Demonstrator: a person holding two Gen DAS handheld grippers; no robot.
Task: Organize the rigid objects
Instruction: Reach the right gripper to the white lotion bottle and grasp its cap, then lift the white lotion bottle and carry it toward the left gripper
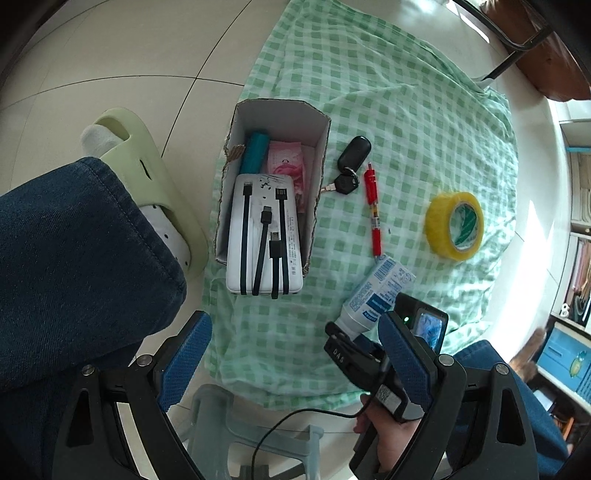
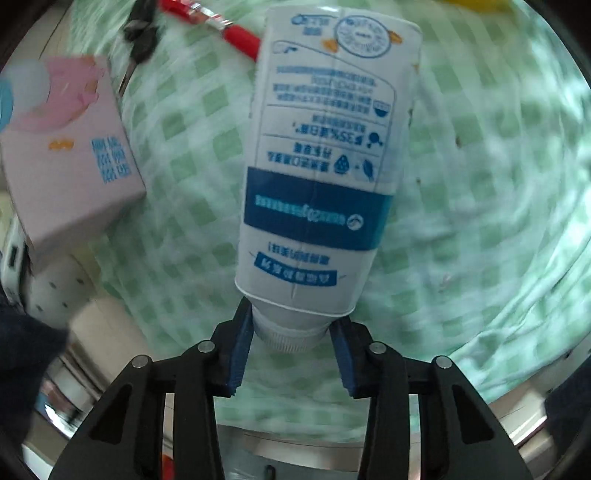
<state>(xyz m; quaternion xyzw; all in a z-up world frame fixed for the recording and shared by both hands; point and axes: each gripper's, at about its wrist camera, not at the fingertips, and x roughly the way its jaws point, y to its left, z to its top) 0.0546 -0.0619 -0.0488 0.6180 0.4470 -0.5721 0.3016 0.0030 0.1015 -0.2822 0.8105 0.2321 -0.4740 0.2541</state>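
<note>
My right gripper [image 2: 290,334] is clenched on the ribbed cap of the white-and-blue plastic toothpaste tube [image 2: 321,173], lifted over the green checked cloth [image 2: 480,206]. The soft, light body would squash, so I'd judge the stiff cap safest. My left gripper [image 1: 284,354] hangs released.

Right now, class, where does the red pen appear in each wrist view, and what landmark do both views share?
Left wrist: the red pen lies right of centre on the checked cloth, beside the keys.
Right wrist: pen at the top edge, left of the tube.
Shared landmark: the tube, held by the right gripper.
</note>
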